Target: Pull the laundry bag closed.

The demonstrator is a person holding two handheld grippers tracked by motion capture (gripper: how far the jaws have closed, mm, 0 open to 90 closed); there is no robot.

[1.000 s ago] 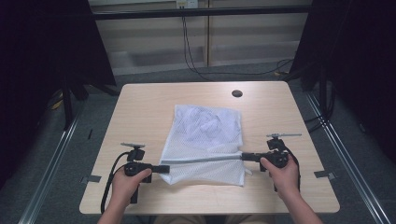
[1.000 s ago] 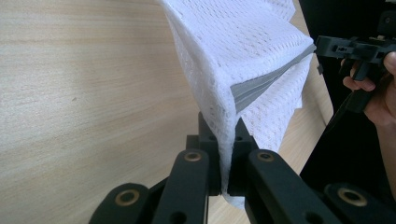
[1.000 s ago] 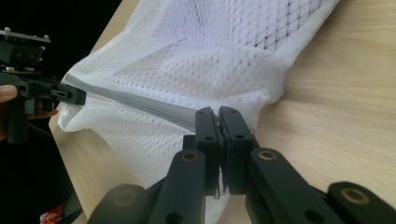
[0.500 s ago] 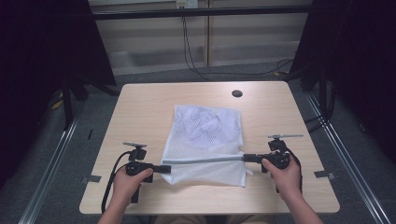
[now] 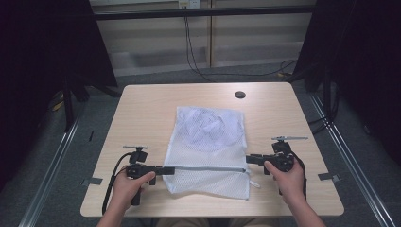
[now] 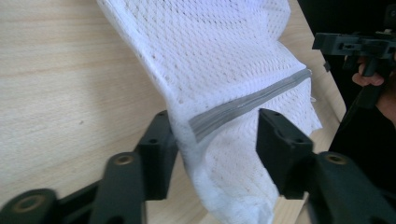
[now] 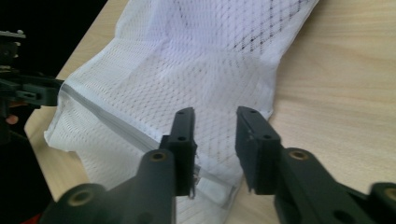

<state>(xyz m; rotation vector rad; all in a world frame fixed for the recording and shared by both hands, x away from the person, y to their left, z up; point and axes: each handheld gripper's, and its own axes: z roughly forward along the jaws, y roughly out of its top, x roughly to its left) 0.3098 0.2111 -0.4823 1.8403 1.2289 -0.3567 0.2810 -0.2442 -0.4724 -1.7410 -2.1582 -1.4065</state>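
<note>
Mesh bag [image 5: 208, 151] flat on table [image 5: 142, 109] — zipper ends between just-opened jaws of left gripper [image 5: 166, 170], right gripper [image 5: 249, 159].

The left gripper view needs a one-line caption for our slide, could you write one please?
Left gripper, jaws just opened, straddles the grey zipper end of a white mesh bag on the wooden table.

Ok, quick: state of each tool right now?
Left tool: jaws just opened, apart around the zipper end of the mesh bag, no longer clamping.
Right tool: jaws just opened, over the bag's other end, holding nothing.
</note>
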